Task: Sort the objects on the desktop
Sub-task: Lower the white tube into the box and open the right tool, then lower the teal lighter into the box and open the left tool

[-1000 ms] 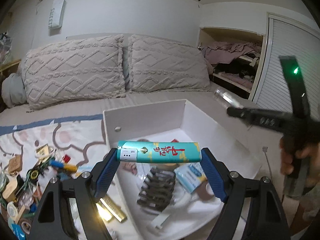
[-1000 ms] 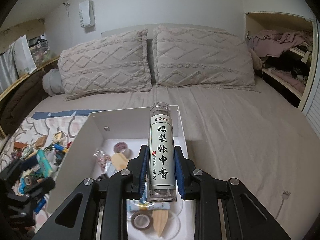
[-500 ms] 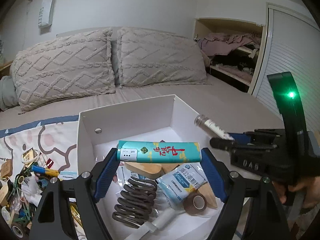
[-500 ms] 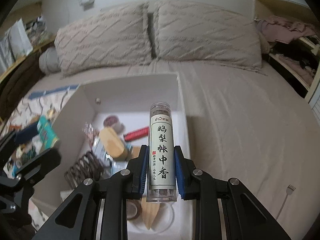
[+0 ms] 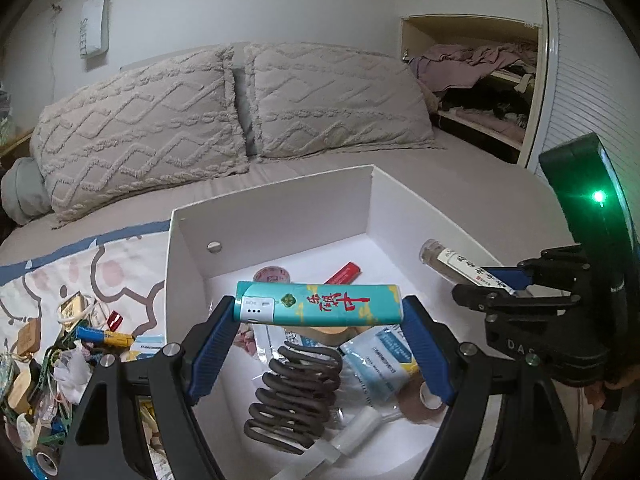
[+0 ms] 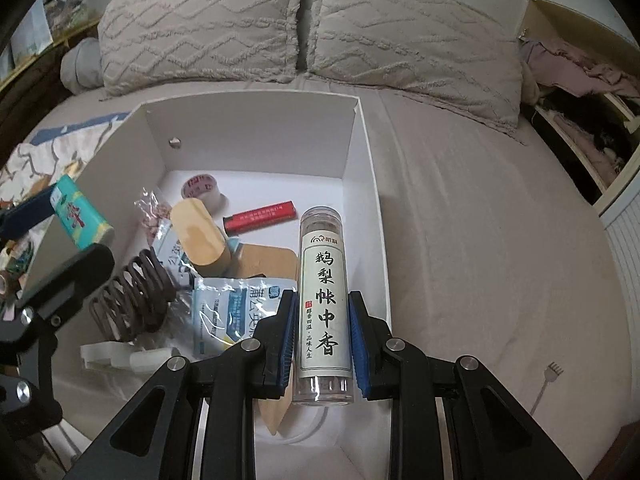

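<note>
Left wrist view: a beige bed point(image 5: 460, 184) with two textured pillows point(image 5: 240, 112) below a white wall. On it stands a white box point(image 5: 280, 216). The left claw point(image 5: 318, 320) pinches a teal lighter point(image 5: 318, 305) by its ends, long axis crosswise, above the box. Right wrist view: the right claw point(image 6: 322, 332) pinches a clear labelled tube point(image 6: 323, 300), pointing away along the fingers, over the box's right side.
</note>
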